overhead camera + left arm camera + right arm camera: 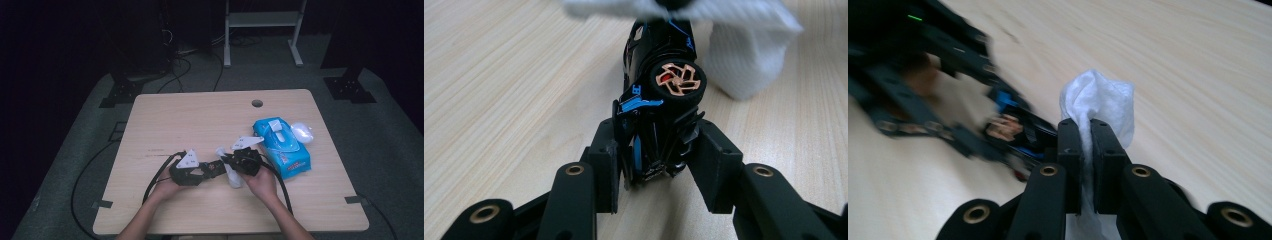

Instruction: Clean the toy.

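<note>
While the wooden table spreads pale under the high view, both forearms come in from its near edge and meet near the middle of it, the hands turned inward so the two grippers face each other. To the right of them lies a blue wipes pack, flat on the table, with a small white object just beside its far right corner. The left gripper is held low and points toward the right one; its jaws are closed on a black toy car with blue trim and a copper-coloured wheel, which is pinched by its sides with one end toward the camera. The right gripper points back at the car, its jaws nearly together and clamped on a white wipe, which bunches up above the pads and touches the car's far end.
</note>
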### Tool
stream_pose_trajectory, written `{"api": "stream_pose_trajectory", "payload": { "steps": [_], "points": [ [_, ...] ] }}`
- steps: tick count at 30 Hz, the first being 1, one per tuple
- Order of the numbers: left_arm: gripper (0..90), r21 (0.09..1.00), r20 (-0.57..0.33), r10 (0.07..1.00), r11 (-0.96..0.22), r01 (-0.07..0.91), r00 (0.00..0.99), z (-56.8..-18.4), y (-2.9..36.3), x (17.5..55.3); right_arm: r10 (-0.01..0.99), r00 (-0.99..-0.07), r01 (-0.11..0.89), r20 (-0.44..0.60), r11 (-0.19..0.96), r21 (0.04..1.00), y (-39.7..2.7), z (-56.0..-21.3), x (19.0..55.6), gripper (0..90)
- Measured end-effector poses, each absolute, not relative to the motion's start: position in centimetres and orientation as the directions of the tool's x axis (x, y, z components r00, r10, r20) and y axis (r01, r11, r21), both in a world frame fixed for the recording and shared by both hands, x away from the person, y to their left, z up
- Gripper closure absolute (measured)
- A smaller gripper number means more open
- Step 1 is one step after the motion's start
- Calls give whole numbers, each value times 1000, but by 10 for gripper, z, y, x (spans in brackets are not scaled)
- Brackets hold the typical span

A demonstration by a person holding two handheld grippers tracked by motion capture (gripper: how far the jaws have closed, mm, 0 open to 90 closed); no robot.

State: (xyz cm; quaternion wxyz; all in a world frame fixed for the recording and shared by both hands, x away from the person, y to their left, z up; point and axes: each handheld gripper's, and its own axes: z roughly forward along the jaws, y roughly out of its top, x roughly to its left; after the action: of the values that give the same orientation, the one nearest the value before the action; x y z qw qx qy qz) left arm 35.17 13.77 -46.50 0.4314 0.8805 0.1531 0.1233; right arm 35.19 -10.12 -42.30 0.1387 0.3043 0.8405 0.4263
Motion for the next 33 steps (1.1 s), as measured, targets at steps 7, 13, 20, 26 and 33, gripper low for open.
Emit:
{"api": "stream_pose_trajectory", "payload": {
  "steps": [7,13,20,26,33],
  "points": [
    [584,796,85,374,-583,163,924,-465,137,352,702,-710,441,55,382,812,-132,-423,359,844],
    [584,797,83,374,-581,164,923,-465,137,352,752,-657,470,53,354,808,-150,-422,363,845],
    [584,798,84,375,-581,163,923,-465,137,352,702,-709,441,72,361,822,-133,-418,356,845],
    [584,791,98,371,-592,154,924,-464,136,351,627,-778,391,44,428,815,-103,-411,349,844],
    [583,794,93,367,-588,154,925,-465,137,352,686,-727,428,35,413,803,-125,-420,357,845]
  ]
}}
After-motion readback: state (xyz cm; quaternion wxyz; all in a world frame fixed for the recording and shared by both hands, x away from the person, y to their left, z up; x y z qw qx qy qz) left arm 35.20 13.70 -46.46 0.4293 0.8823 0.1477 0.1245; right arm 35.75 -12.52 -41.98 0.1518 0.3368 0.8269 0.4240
